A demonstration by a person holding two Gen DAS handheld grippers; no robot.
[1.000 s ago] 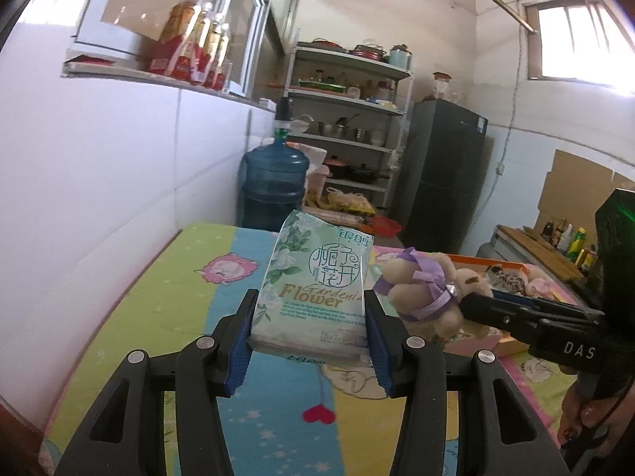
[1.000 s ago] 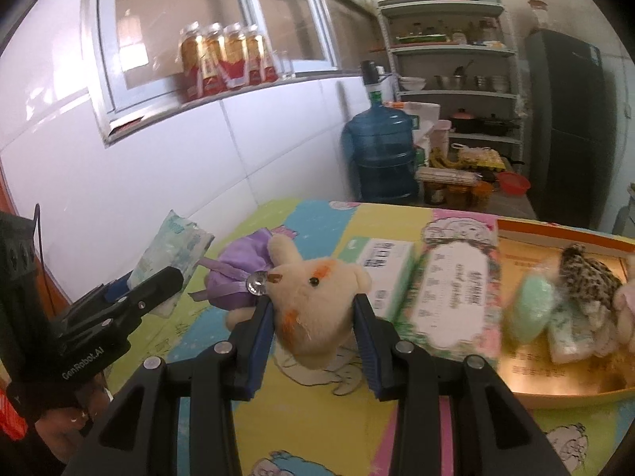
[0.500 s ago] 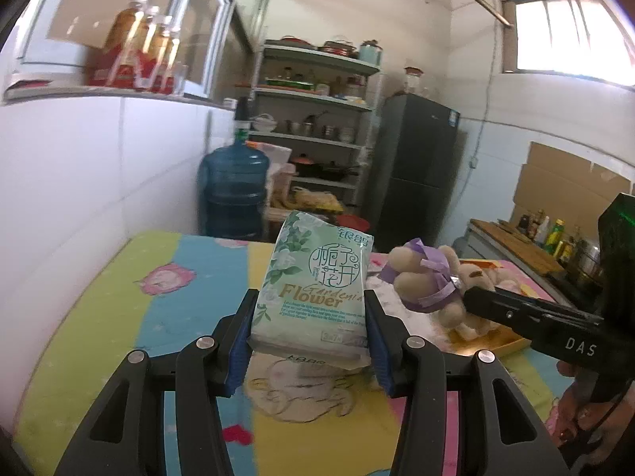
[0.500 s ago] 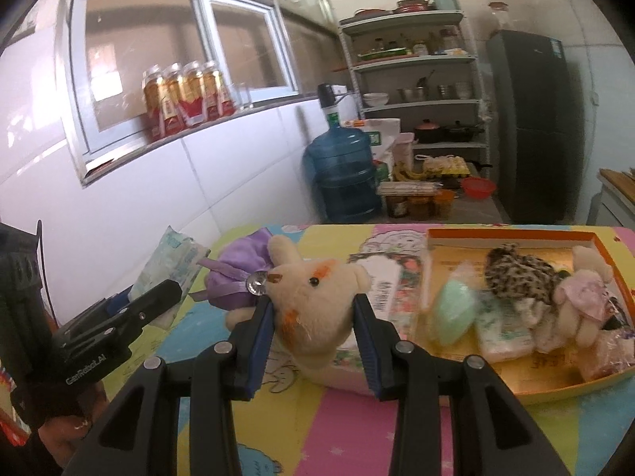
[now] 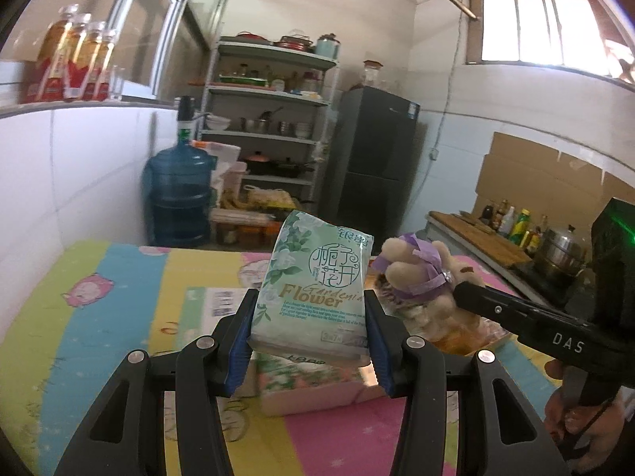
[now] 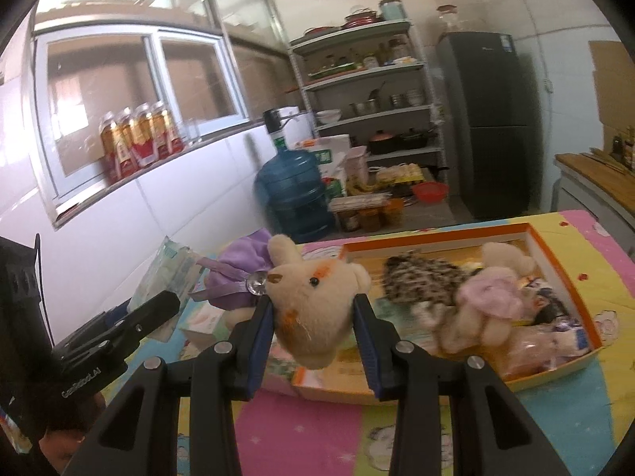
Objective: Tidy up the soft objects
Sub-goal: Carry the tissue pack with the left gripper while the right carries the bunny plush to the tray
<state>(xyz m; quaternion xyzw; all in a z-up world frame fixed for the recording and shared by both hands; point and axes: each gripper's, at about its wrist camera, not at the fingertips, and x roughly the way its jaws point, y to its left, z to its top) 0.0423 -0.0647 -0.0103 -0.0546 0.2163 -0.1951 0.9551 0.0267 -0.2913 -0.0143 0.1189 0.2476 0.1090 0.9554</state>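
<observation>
The plush rabbit hides part of the orange tray, whose contents are blurred.

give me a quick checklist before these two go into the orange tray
1. Left gripper clamps the tissue pack: ok.
2. Right gripper clamps the plush rabbit: ok.
3. Orange tray in view ahead of the rabbit: ok.
4. Free room in the tray: not ok, plush toys and packs crowd it.
5. Grippers apart from each other: ok.
6. Tray's near corner, behind the rabbit: cannot tell.
</observation>
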